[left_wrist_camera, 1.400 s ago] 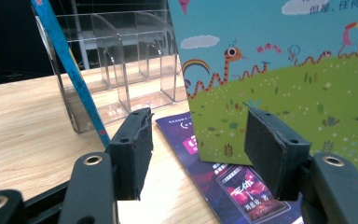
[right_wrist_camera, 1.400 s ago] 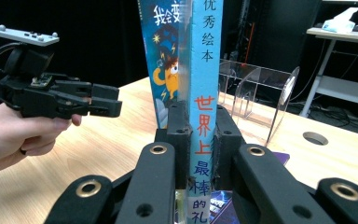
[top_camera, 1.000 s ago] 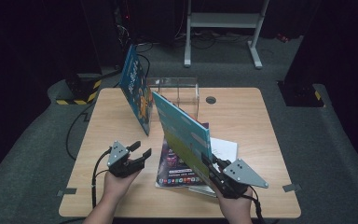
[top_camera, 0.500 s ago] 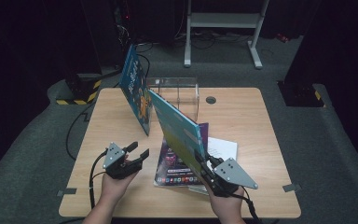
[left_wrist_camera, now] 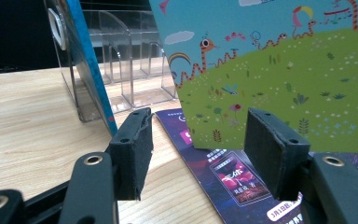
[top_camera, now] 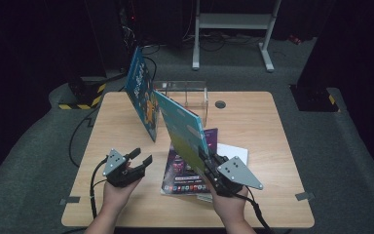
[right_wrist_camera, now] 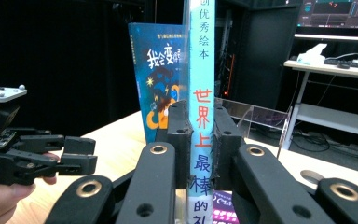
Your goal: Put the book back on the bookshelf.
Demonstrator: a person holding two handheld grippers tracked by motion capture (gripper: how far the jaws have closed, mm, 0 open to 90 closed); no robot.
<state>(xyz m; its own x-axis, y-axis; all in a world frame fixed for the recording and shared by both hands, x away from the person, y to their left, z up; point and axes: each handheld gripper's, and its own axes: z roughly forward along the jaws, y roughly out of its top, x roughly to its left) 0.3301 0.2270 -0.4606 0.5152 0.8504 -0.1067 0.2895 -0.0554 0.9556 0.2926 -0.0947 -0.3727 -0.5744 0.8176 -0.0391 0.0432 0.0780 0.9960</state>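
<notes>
My right gripper (top_camera: pixel 207 158) is shut on the spine of a light-blue picture book (top_camera: pixel 182 129), held upright on edge above the table. In the right gripper view the pads (right_wrist_camera: pixel 179 135) clamp the spine (right_wrist_camera: pixel 201 56), which bears red characters. A dark blue book (top_camera: pixel 143 97) stands in a clear acrylic rack (top_camera: pixel 190 92) at the far left of the table. My left gripper (top_camera: pixel 141 158) hovers open near the front left, with nothing between its jaws. In the left gripper view the held book's green cover (left_wrist_camera: pixel 284 70) rises just behind the left gripper (left_wrist_camera: pixel 196 149).
A purple magazine (top_camera: pixel 182 170) lies flat under the held book, on top of a white sheet (top_camera: pixel 233 152). The table (top_camera: pixel 272 126) has a round cable hole (top_camera: pixel 219 104) behind the rack. A white metal stand (top_camera: pixel 233 22) is on the floor beyond.
The right gripper has carried the light-blue book a little to the left, toward the rack. The left gripper has stayed put, still open.
</notes>
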